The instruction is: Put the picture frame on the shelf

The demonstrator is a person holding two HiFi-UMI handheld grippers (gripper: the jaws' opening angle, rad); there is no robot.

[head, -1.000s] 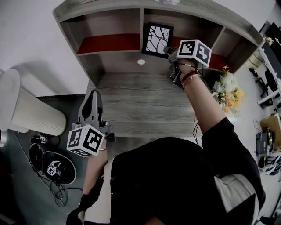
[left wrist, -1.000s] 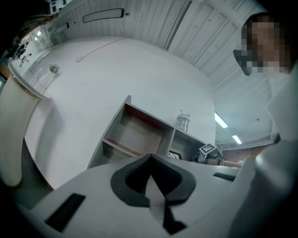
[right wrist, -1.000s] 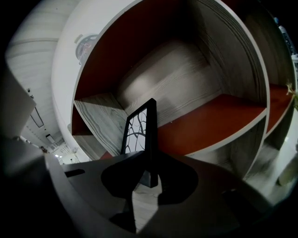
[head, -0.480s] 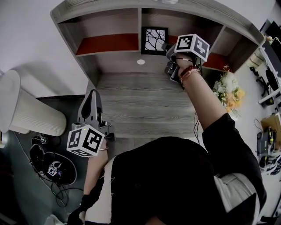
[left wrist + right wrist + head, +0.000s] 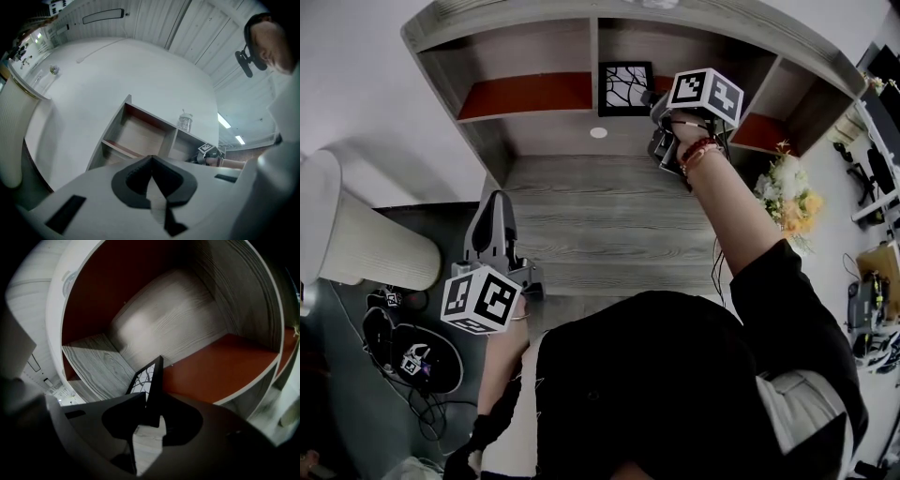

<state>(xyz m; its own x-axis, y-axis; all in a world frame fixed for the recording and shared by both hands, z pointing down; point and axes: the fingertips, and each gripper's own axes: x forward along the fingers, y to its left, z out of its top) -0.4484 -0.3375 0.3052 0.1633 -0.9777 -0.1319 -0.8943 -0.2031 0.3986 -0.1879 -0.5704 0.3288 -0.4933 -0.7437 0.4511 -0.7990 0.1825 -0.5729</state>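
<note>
Head view: my right claw (image 5: 654, 97) is up at the shelf (image 5: 534, 141), reaching into the middle compartment. The picture frame (image 5: 625, 76) stands upright there, at the left end of that compartment's red board (image 5: 759, 131), just beside the divider. My left claw (image 5: 493, 202) hangs low at the desk's (image 5: 600, 220) left front corner, well apart from the frame. A white bin (image 5: 366, 239) stands off the desk's left edge, flowers (image 5: 789, 199) off its right edge.

Left gripper view: the left claw (image 5: 151, 161) has its jaws pressed together with nothing between them. It points up at the shelf (image 5: 140, 136), which has a glass jar (image 5: 185, 122) on its top edge.

Right gripper view: the right claw (image 5: 148, 414) is clamped on the lower edge of the picture frame (image 5: 148, 378), jaws held part open by the frame's thickness. The frame tilts a little over the red board (image 5: 220, 364), near the board's left end. I cannot tell whether its bottom edge rests on the board.
</note>
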